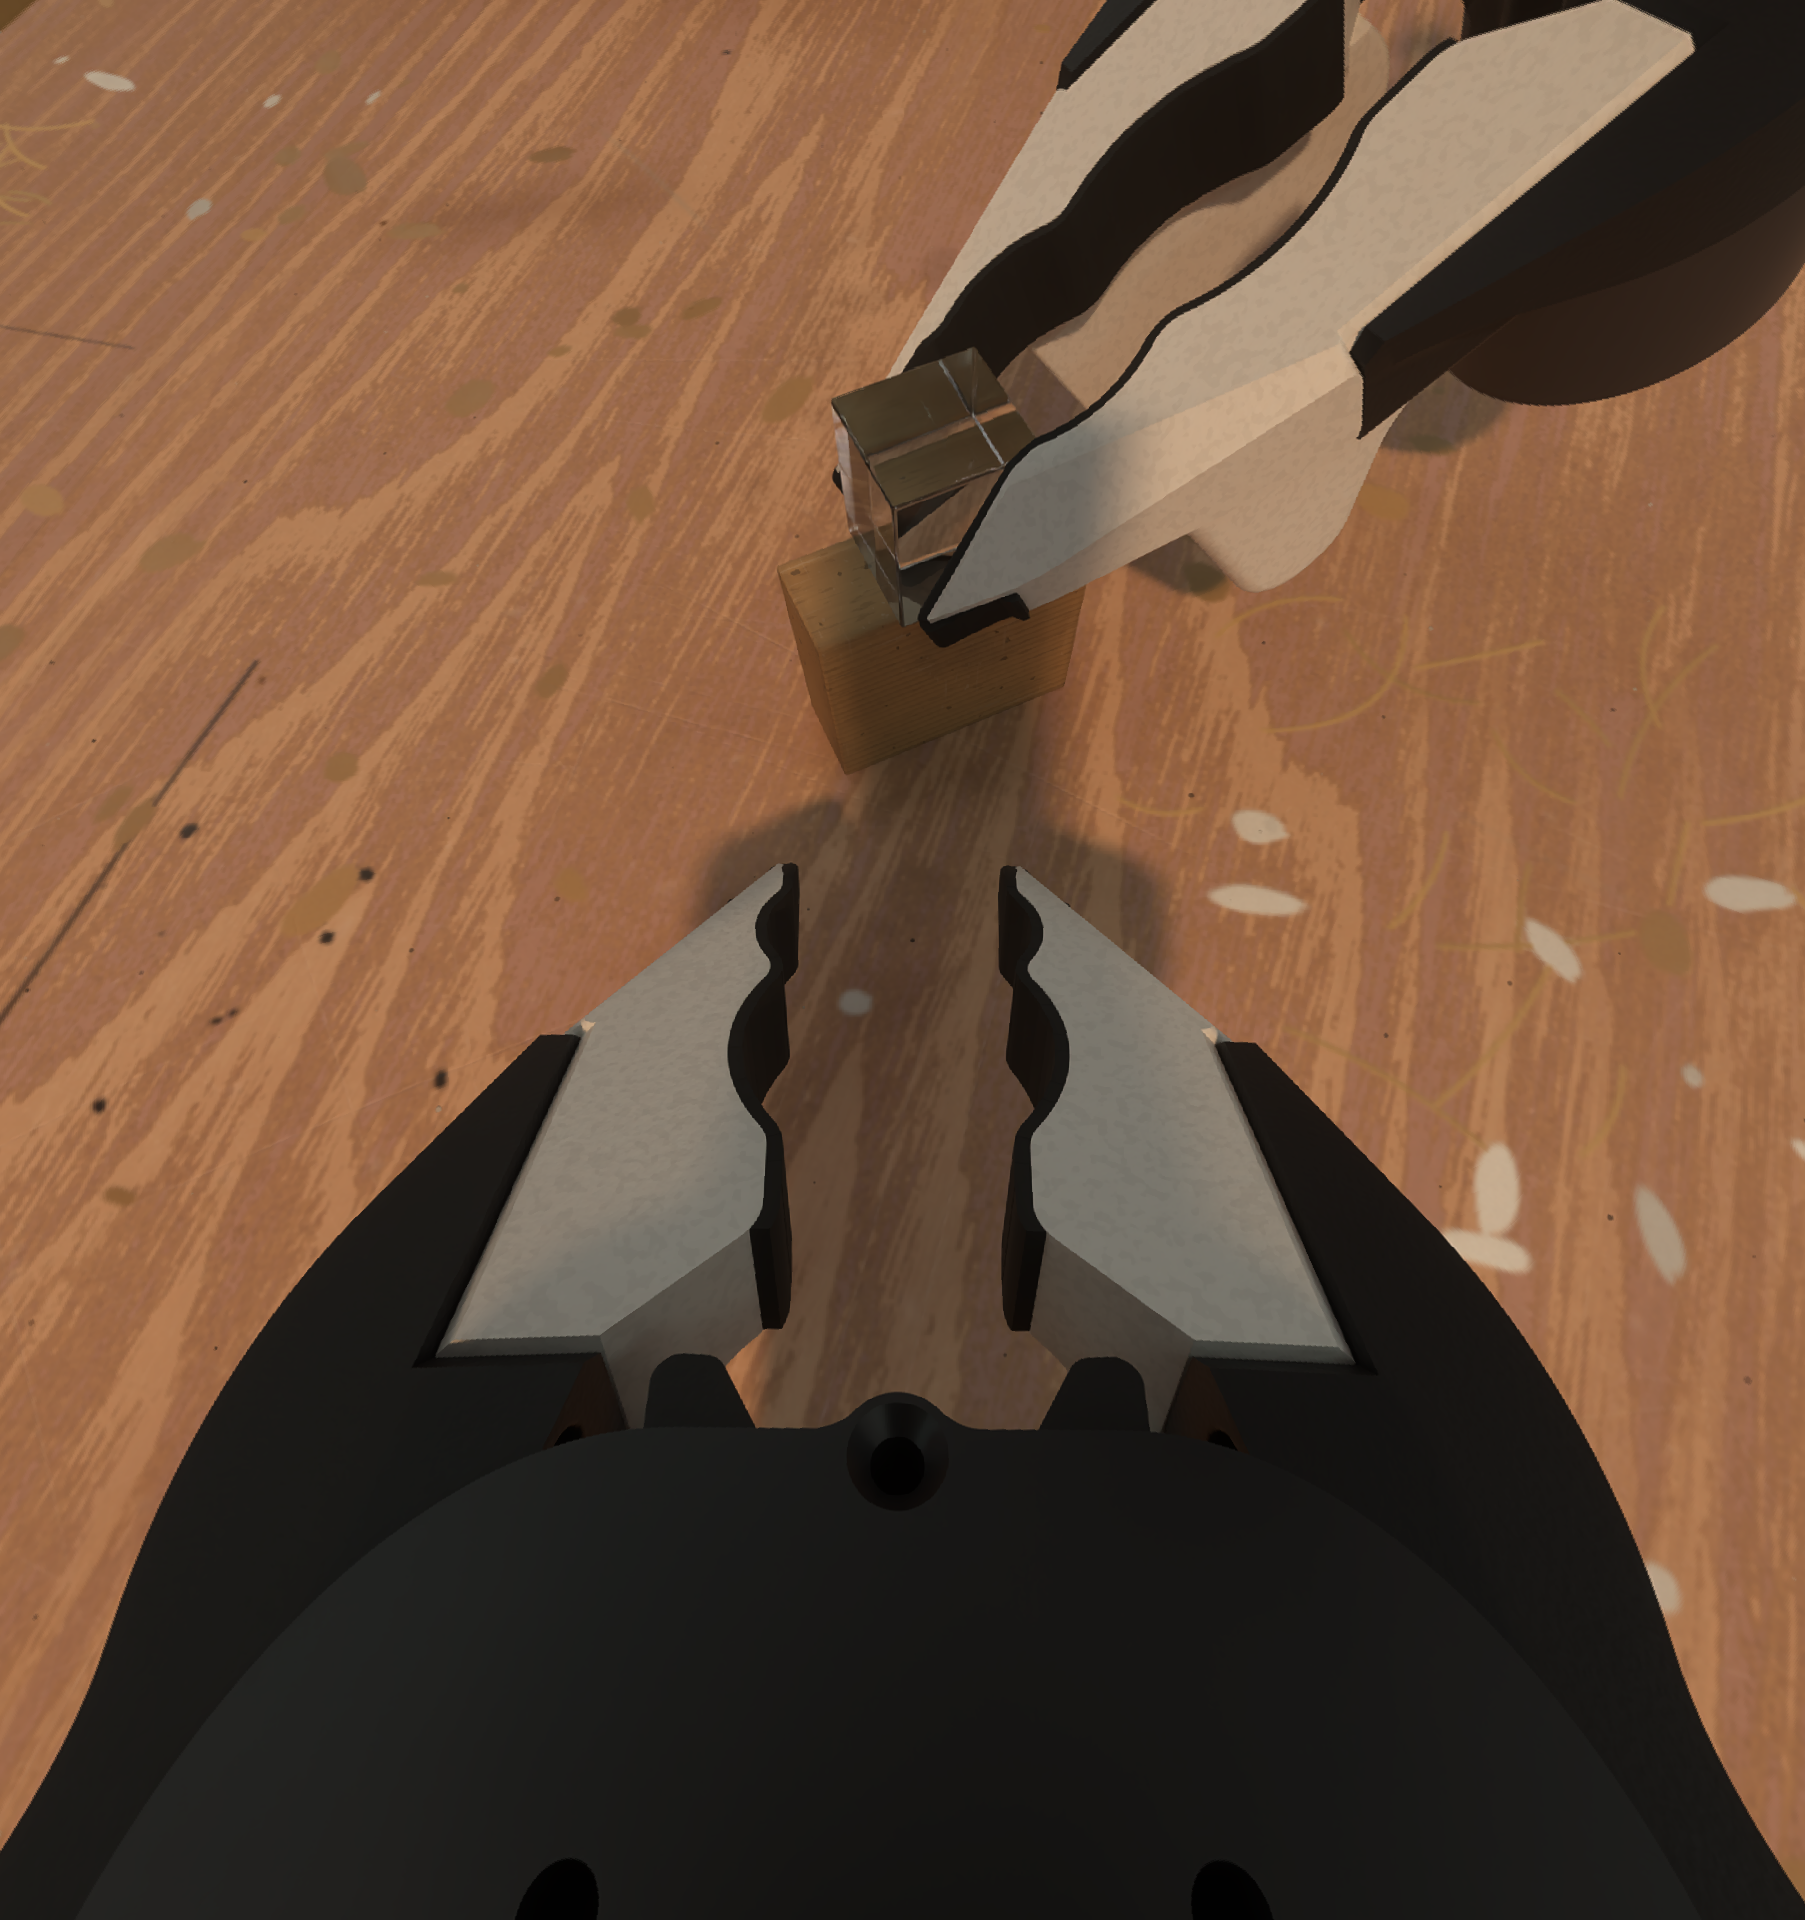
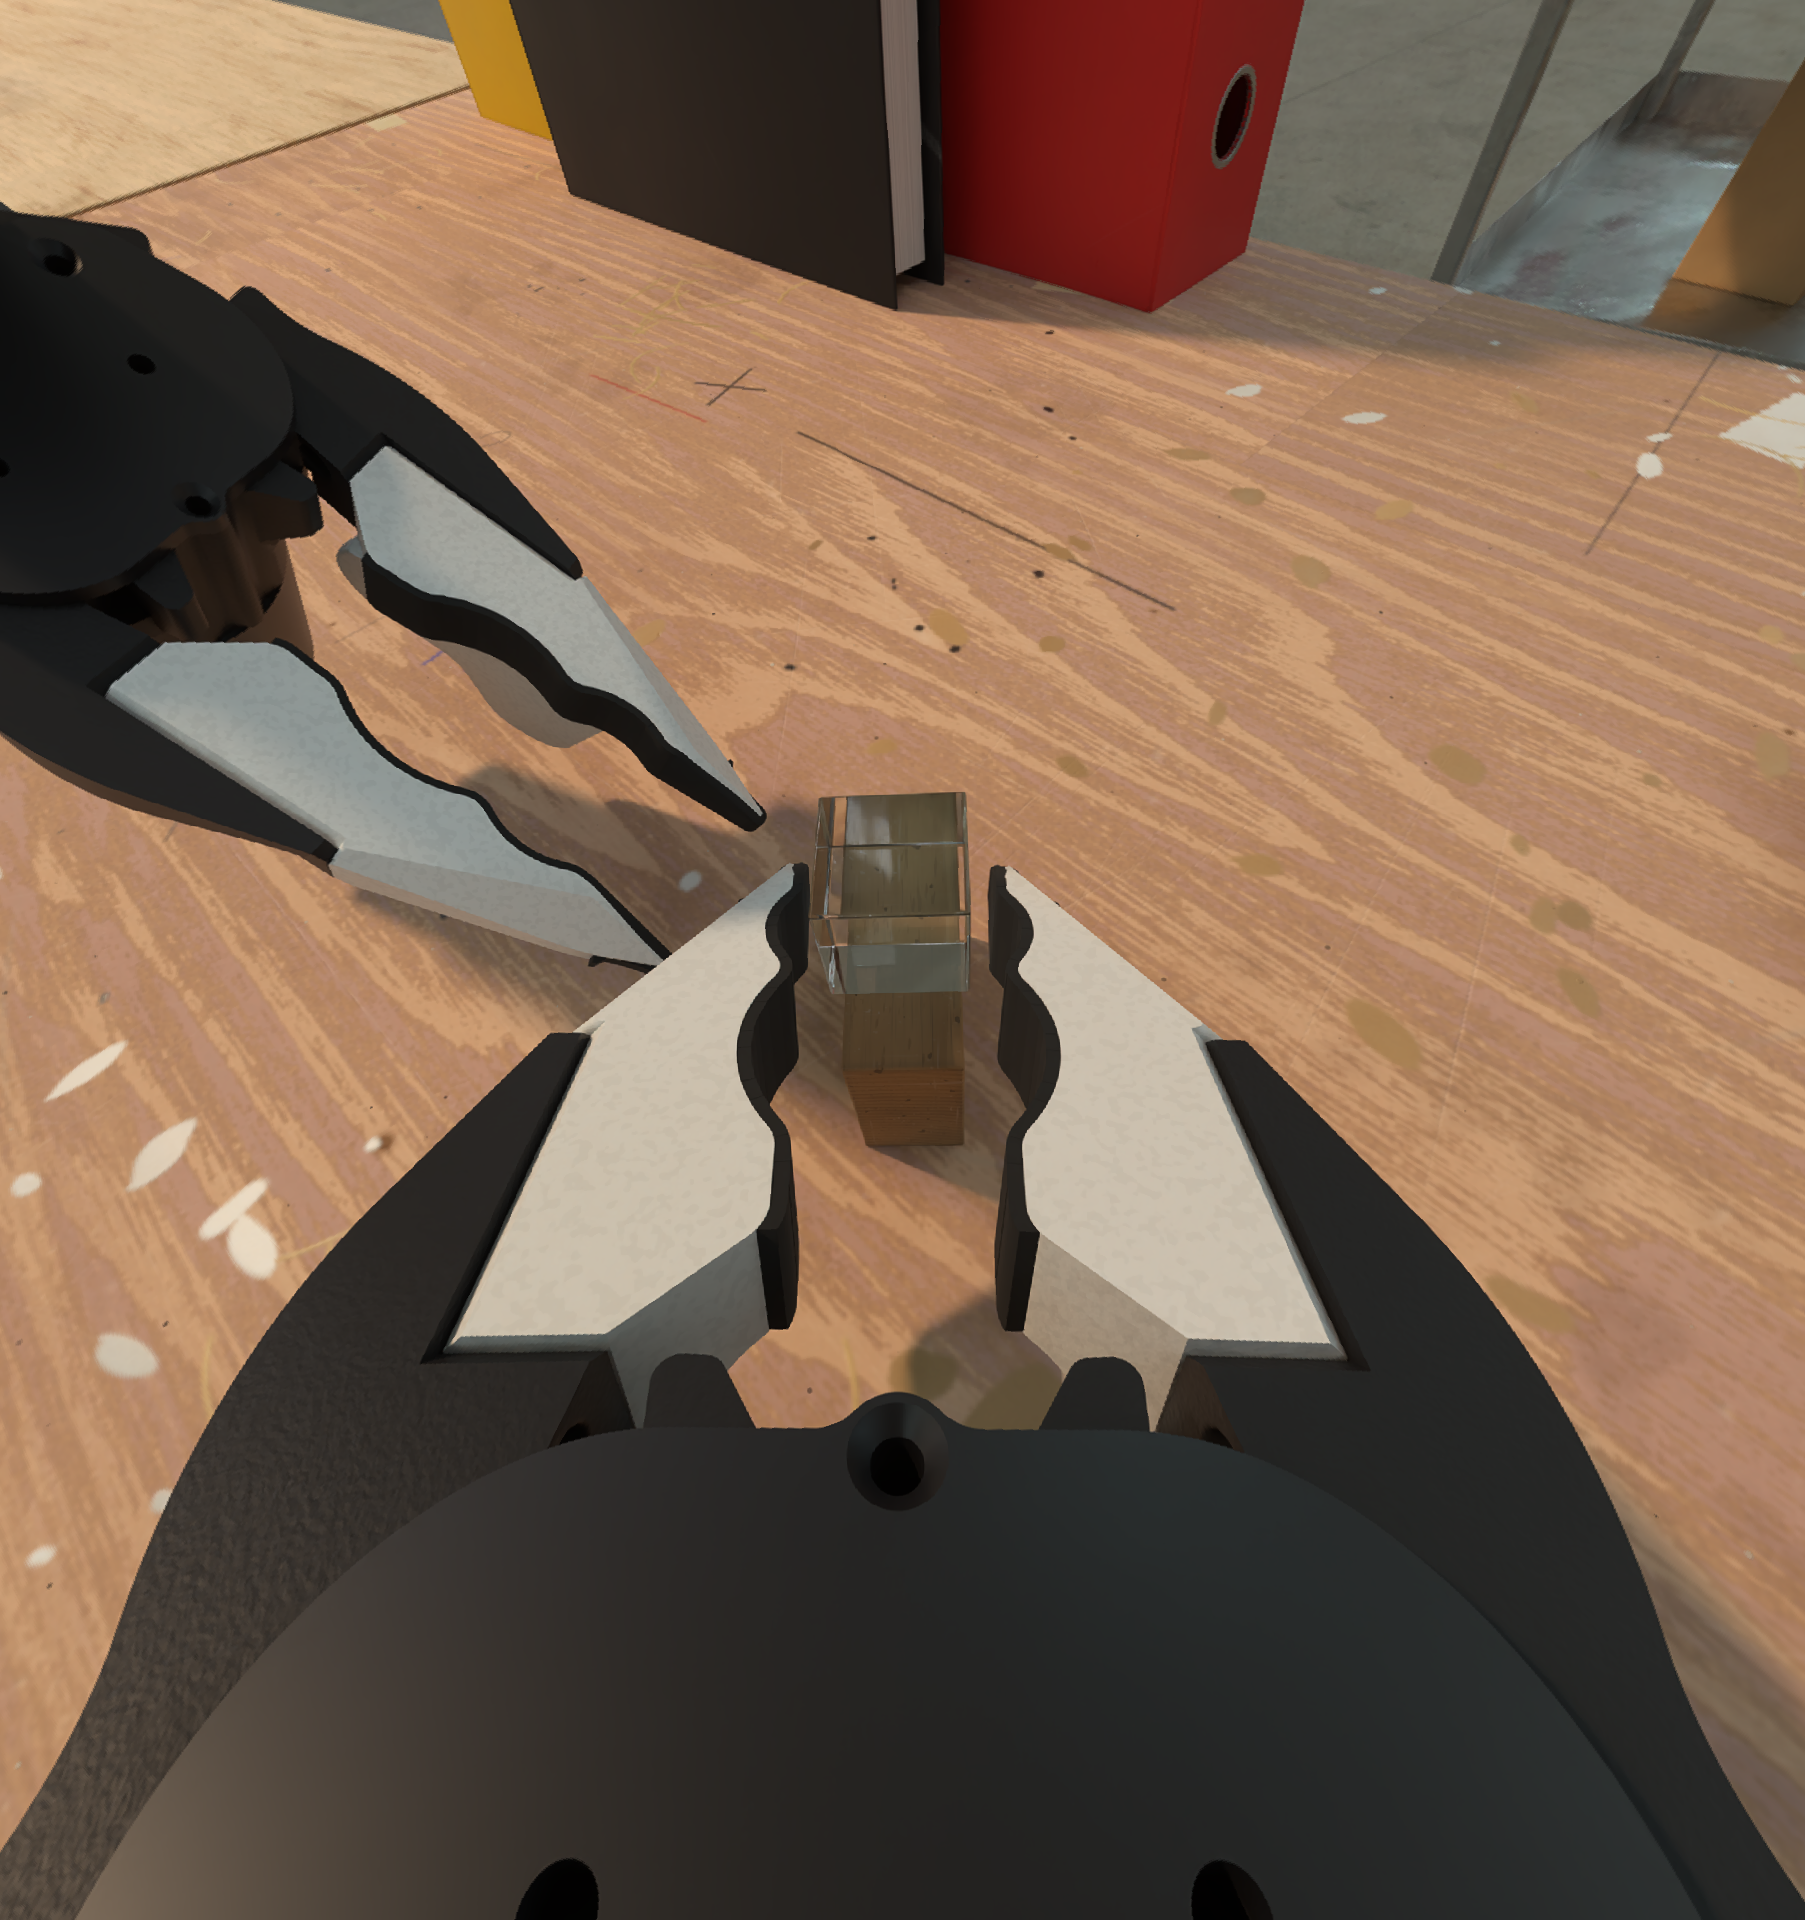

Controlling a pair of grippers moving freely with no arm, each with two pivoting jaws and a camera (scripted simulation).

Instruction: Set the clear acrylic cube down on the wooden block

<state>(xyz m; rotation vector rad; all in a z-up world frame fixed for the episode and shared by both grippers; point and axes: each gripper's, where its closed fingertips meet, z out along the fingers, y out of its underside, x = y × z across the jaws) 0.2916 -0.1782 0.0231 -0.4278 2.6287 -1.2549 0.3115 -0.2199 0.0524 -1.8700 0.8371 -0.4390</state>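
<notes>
The clear acrylic cube point(image 1: 908, 457) rests on top of the small wooden block point(image 1: 929, 686), which stands on the wooden table point(image 1: 358, 520). My right gripper point(image 2: 893, 883) has one finger on each side of the cube point(image 2: 893, 904), with a thin gap showing on both sides, so it is open. The block point(image 2: 903, 1081) shows below the cube between the fingers. In the left wrist view the right gripper point(image 1: 919, 499) comes in from the upper right, and its near fingertip hides the cube's lower corner. My left gripper point(image 1: 898, 883) is open and empty, just short of the block.
A black binder point(image 2: 732, 135), a red box file point(image 2: 1095, 135) and a yellow one point(image 2: 498, 62) stand at the table's far edge. The left gripper point(image 2: 709, 891) lies low on the table left of the block. The table edge runs at the far right.
</notes>
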